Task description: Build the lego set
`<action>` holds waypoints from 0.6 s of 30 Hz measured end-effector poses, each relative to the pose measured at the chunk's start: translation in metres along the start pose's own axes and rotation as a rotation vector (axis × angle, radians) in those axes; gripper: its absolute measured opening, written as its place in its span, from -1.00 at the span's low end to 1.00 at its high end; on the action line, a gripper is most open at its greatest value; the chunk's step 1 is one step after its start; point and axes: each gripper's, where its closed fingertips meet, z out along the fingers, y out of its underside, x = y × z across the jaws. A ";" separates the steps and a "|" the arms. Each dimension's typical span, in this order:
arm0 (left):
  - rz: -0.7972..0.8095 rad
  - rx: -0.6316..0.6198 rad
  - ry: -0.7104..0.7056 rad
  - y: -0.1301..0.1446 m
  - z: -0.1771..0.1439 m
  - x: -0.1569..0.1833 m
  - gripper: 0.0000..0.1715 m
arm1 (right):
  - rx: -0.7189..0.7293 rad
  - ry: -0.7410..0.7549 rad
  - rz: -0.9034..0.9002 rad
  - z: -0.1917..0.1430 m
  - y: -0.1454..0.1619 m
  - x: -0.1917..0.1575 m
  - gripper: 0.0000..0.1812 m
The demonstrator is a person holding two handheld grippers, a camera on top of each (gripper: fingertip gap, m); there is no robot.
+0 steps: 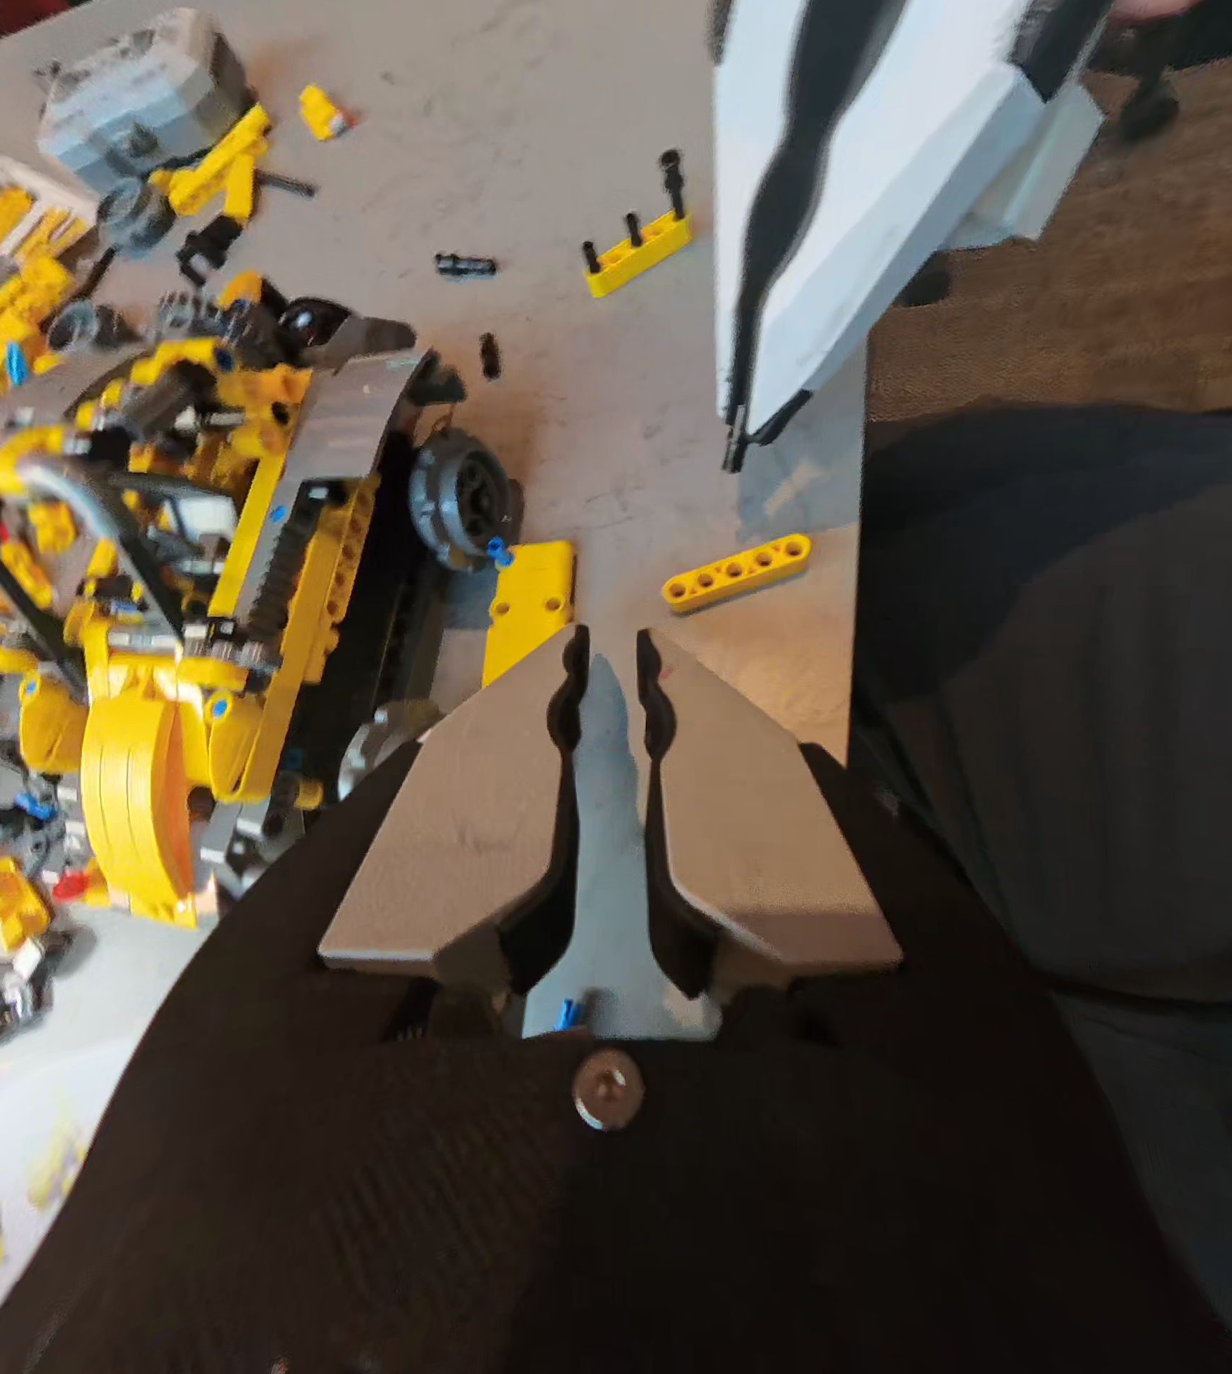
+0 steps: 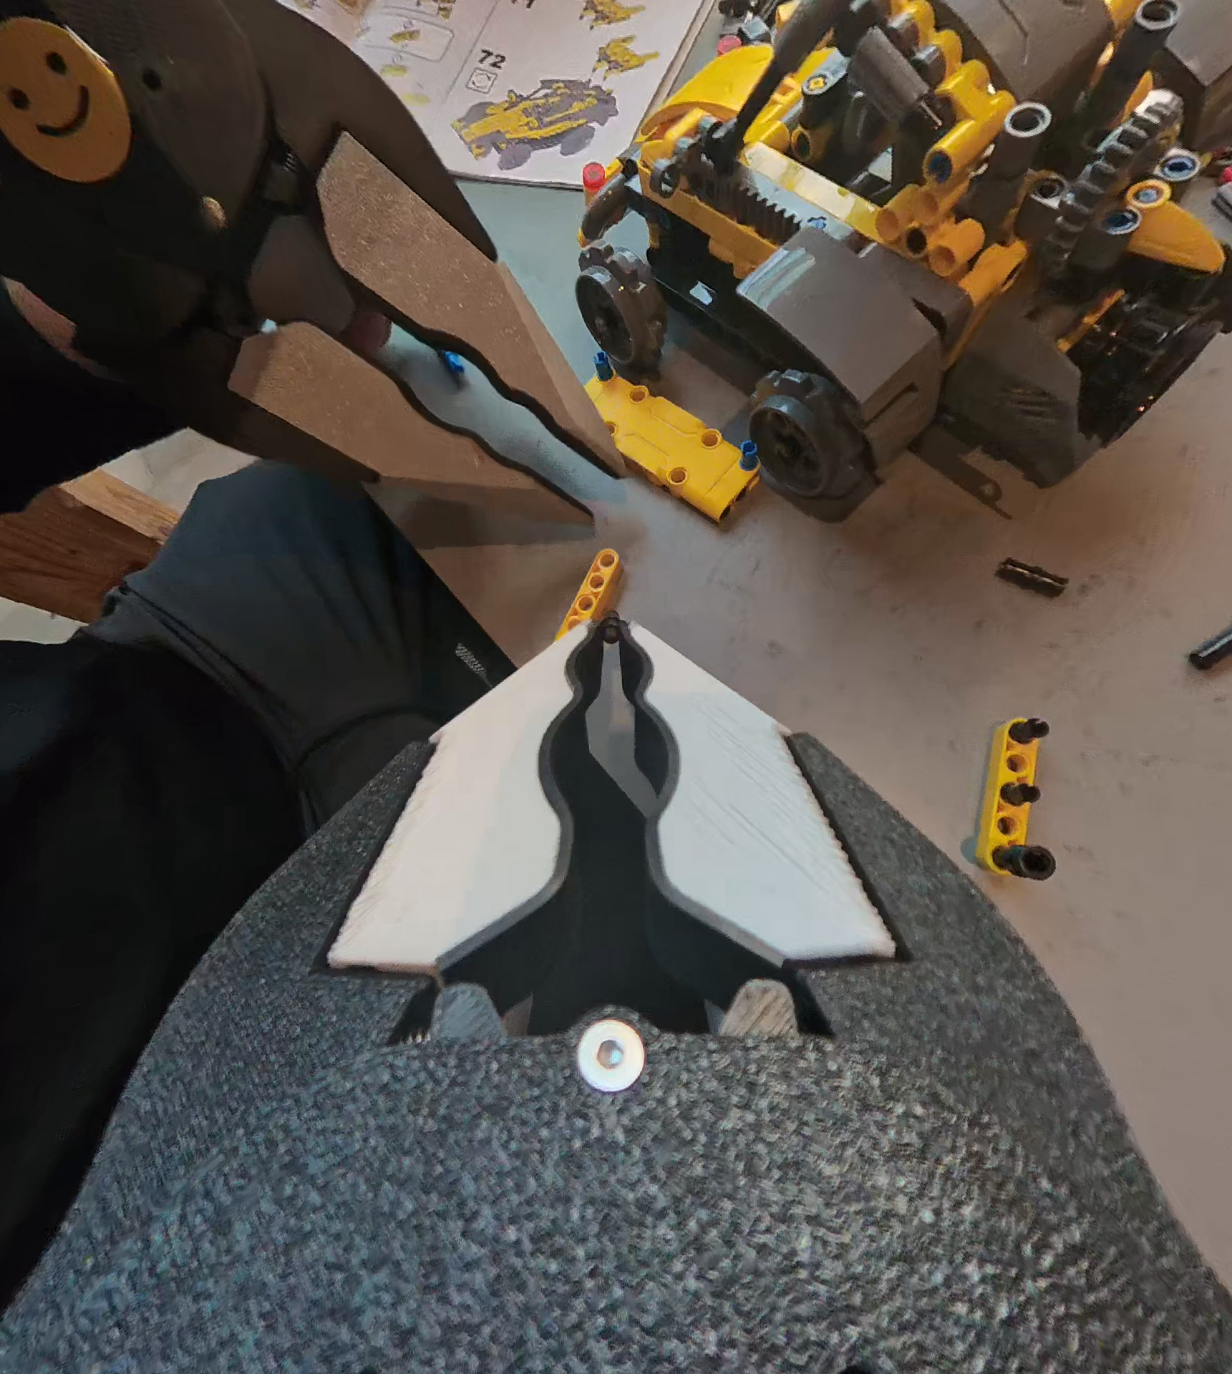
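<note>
- A tiny black pin (image 2: 610, 630) is pinched at the tips of the right gripper (image 2: 611, 633).
- The left gripper (image 1: 611, 645) is held slightly open and empty, just beside the yellow flat plate (image 1: 532, 595).
- The yellow digger model (image 2: 917, 245) is seen behind that plate.

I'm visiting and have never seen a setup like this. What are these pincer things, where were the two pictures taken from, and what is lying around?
There is no robot here. A person holds a two-finger gripper in each hand, and each gripper has a camera looking along its fingers. One picture comes from the left gripper, which has grey fingers, slightly open and empty. The other comes from the right gripper, which has white fingers; its tips seem to pinch a small black pin. On the grey table stands a yellow and grey toy-brick vehicle, with an instruction booklet beside it. Nearby lie a yellow panel, a yellow five-hole beam, a yellow beam with black pins in it, and loose black pins.
</note>
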 end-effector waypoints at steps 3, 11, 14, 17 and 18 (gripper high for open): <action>-0.117 -0.034 -0.015 0.010 -0.006 -0.003 -0.85 | -0.038 0.015 0.014 0.005 0.008 0.003 -0.96; -0.262 -0.009 0.099 -0.004 -0.018 0.039 -0.69 | -0.086 -0.041 -0.029 0.019 0.012 -0.022 -0.96; -0.264 -0.011 0.103 -0.005 -0.013 0.046 -0.66 | -0.044 -0.040 -0.016 0.011 0.004 -0.019 -0.96; -0.279 -0.034 0.098 -0.005 -0.003 0.048 -0.58 | -0.034 -0.028 0.020 0.006 0.004 -0.011 -0.96; -0.280 -0.043 0.092 -0.005 0.000 0.047 -0.58 | -0.034 -0.026 0.026 0.006 0.006 -0.010 -0.96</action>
